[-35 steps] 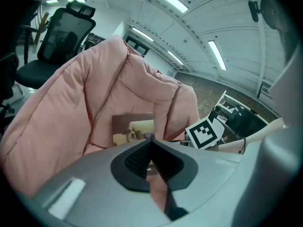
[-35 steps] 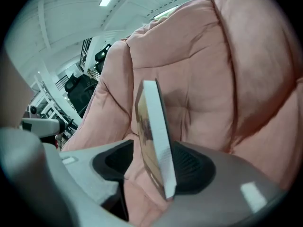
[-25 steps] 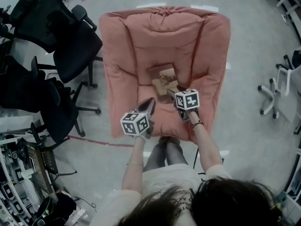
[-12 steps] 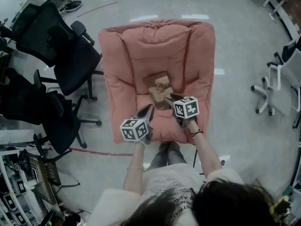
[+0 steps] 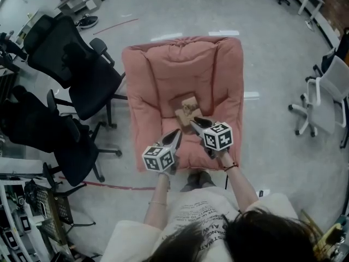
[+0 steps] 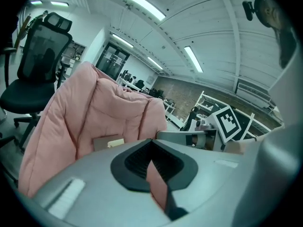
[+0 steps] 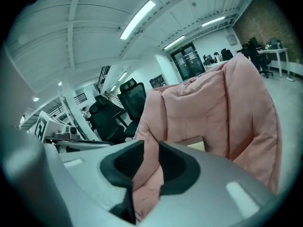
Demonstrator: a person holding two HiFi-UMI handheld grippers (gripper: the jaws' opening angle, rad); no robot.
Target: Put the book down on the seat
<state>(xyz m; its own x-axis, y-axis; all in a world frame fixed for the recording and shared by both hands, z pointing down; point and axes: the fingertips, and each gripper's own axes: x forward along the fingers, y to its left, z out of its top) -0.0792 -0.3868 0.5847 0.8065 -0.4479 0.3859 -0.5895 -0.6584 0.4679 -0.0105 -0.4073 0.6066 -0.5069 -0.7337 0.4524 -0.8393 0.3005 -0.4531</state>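
I judge the book (image 5: 187,108) placed
It lies on the chair (image 5: 180,64) seat, so my 2 tools hang empty: left gripper (image 5: 176,135) pinched together, right gripper (image 5: 196,122) just been closing, slightly apart

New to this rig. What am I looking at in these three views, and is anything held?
No robot: a person holds a two-jaw gripper in each hand. The head view looks down from the person's head; the two gripper views look along each gripper's jaws. A book lies on the seat of the pink chair. The left gripper is shut and empty. The jaws of the right gripper have just been closing but stand apart, nothing between them.
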